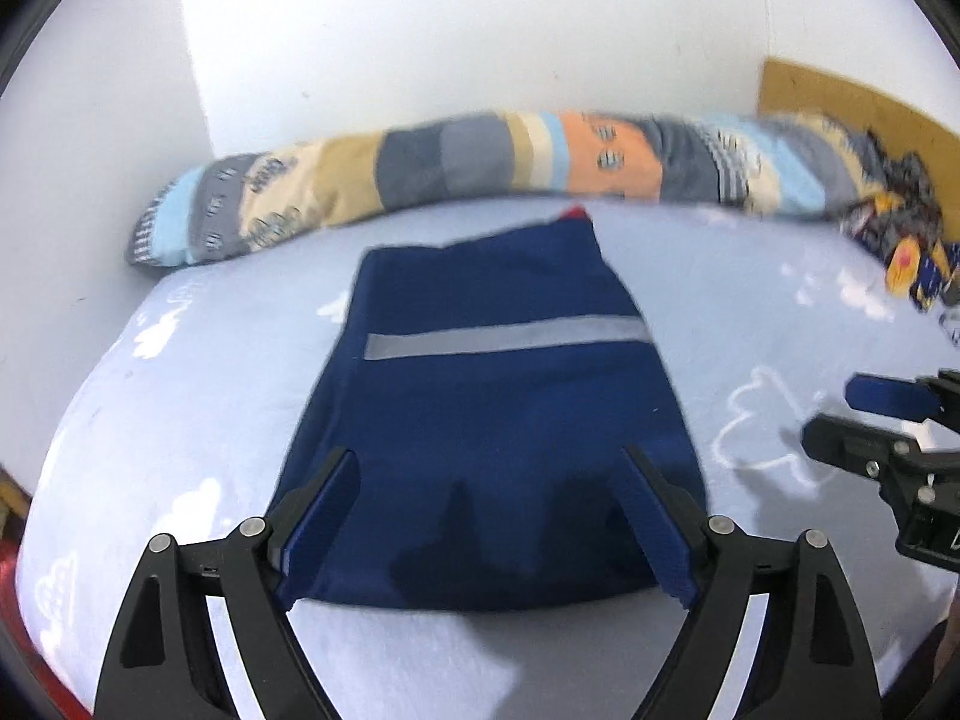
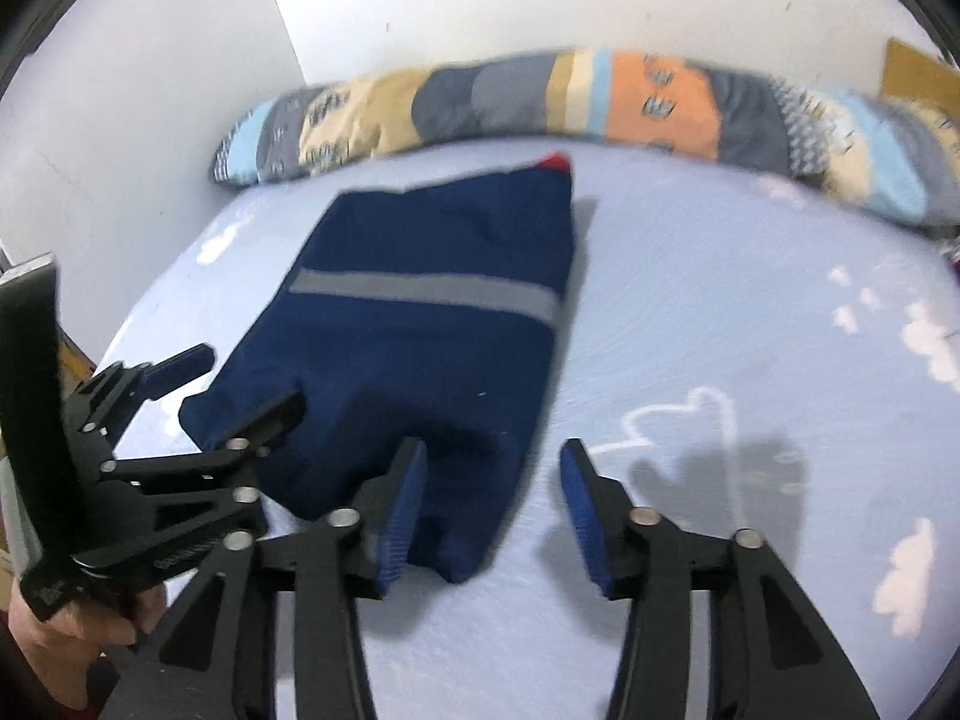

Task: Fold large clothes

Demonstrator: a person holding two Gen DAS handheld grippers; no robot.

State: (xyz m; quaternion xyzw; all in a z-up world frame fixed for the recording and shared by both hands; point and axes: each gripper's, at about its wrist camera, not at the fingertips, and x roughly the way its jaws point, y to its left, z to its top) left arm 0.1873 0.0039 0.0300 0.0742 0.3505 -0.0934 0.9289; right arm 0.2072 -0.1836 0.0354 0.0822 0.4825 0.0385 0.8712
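A navy garment (image 1: 486,420) with a grey reflective stripe lies folded flat on the light blue bed sheet (image 1: 180,420); a red bit shows at its far end. It also shows in the right wrist view (image 2: 420,348). My left gripper (image 1: 489,468) is open, hovering over the garment's near edge, holding nothing. My right gripper (image 2: 492,468) is open and empty, above the garment's near right corner and the sheet. The right gripper appears at the right of the left wrist view (image 1: 840,420); the left gripper appears at the left of the right wrist view (image 2: 240,384).
A long patchwork bolster (image 1: 480,162) lies along the white wall at the back of the bed. Patterned fabric (image 1: 900,240) is piled at the far right by a brown board (image 1: 840,102). The sheet (image 2: 750,330) has white cloud prints.
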